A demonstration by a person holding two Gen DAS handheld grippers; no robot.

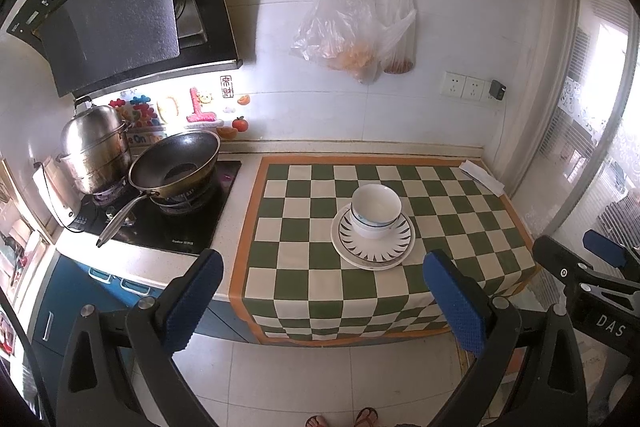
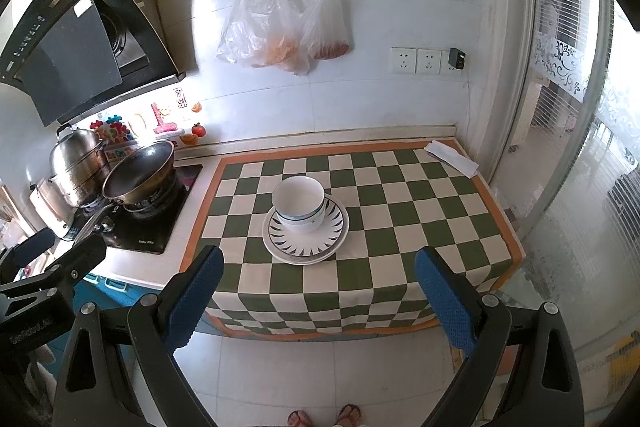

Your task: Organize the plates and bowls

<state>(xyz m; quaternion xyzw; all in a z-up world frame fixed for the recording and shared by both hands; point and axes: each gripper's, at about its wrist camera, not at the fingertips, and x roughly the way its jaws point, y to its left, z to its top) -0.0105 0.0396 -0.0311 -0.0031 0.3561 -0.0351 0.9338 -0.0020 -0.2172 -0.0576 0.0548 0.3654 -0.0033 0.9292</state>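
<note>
White bowls with blue rims (image 1: 376, 211) are stacked on stacked white plates with a black ray pattern (image 1: 373, 251), on the green-and-white checked cloth (image 1: 460, 211). The same bowls (image 2: 299, 203) and plates (image 2: 305, 243) show in the right wrist view. My left gripper (image 1: 324, 303) is open and empty, held back from the counter over the floor. My right gripper (image 2: 320, 295) is open and empty, also back from the counter. The right gripper shows at the left view's right edge (image 1: 592, 267), and the left gripper at the right view's left edge (image 2: 52, 259).
A black wok (image 1: 176, 163) and a steel steamer pot (image 1: 94, 147) stand on the stove at left, under a range hood (image 1: 120, 3). Plastic bags (image 1: 352, 23) hang on the wall. A folded white paper (image 1: 482, 177) lies at the cloth's far right corner. A glass door (image 2: 580, 147) is at right.
</note>
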